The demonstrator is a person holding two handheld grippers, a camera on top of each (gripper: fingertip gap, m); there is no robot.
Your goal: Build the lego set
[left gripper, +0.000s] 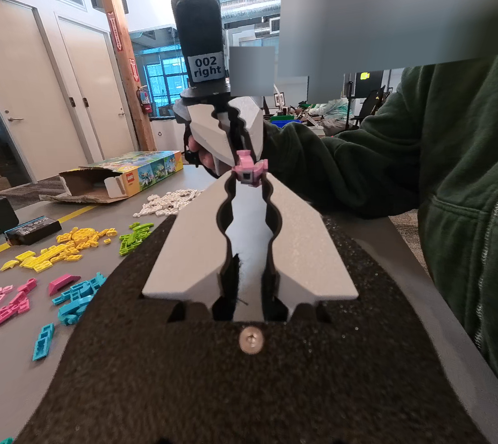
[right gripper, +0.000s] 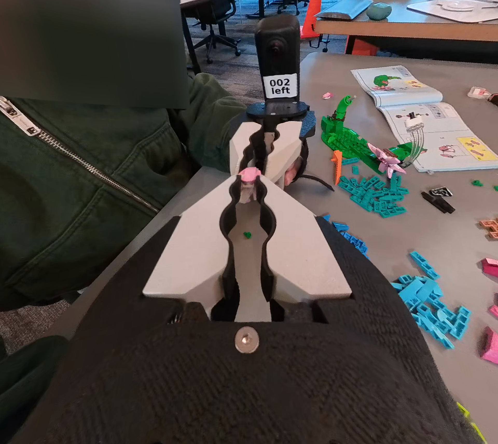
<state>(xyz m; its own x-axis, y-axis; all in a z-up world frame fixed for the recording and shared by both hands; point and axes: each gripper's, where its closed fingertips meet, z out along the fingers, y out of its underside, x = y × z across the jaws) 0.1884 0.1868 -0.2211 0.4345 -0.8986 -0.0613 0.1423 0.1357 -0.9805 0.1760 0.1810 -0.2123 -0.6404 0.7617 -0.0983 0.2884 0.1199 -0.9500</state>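
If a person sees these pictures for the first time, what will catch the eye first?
First, the small pink lego piece, pinched between the tips of the left hand-held gripper and the right hand-held gripper, above the grey table. Then the half-built green lego model beside the open instruction booklet, with bright sorted brick piles around.

- Left gripper (left gripper: 246,178): white faceted fingers (left gripper: 199,242), wavy black inner pads, textured black base, silver screw (left gripper: 251,343) bottom centre.
- Right gripper (right gripper: 248,183): same build, silver screw (right gripper: 246,341).
- Each carries a black upright camera (right gripper: 277,48) with a white sticker.
- Person: dark green hoodie (right gripper: 80,188), metal zipper (right gripper: 80,161) left of frame.
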